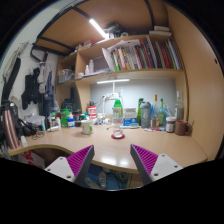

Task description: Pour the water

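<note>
open gripper (113, 163) above wooden desk (105, 148), bottles (117, 110) beyond, bookshelf (140, 55) above

One gripper (113, 160) shows, with two fingers and two magenta pads (76, 158), spread apart with nothing between them. One wooden counter (110, 148) curves ahead of them. On it, at about 12 o'clock from the fingers, stands one green-capped bottle (117, 111), with one small red-and-white container (117, 133) just before it. Further bottles and jars crowd the counter from 10 to 2 o'clock, too small to count. Above run two shelves (120, 75); the upper carries one row of books (150, 52), uncountable. Two strip lights (98, 27) glow.
</note>
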Demonstrator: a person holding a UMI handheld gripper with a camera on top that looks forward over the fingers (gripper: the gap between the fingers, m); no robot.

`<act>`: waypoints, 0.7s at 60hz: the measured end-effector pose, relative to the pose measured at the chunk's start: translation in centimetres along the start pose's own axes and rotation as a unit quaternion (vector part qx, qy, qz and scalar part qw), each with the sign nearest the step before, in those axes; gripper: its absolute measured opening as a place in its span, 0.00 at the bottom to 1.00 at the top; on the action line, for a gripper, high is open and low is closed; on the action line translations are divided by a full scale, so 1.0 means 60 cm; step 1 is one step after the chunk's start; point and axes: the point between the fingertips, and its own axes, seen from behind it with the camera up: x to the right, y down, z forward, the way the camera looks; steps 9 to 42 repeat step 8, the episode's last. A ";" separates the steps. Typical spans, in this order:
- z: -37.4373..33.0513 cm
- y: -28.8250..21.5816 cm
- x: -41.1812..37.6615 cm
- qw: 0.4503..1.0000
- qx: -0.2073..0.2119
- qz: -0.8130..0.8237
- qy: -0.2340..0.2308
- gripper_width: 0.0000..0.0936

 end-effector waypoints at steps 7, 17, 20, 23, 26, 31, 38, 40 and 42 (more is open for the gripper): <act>0.006 0.010 0.001 1.000 -0.007 -0.002 0.002 0.87; 0.006 0.011 0.000 1.000 -0.008 -0.002 0.002 0.87; 0.006 0.011 0.000 1.000 -0.008 -0.002 0.002 0.87; 0.006 0.011 0.000 1.000 -0.008 -0.002 0.002 0.87; 0.006 0.011 0.000 1.000 -0.008 -0.002 0.002 0.87; 0.006 0.011 0.000 1.000 -0.008 -0.002 0.002 0.87; 0.006 0.011 0.000 1.000 -0.008 -0.002 0.002 0.87; 0.006 0.011 0.000 1.000 -0.008 -0.002 0.002 0.87; 0.006 0.011 0.000 1.000 -0.008 -0.002 0.002 0.87</act>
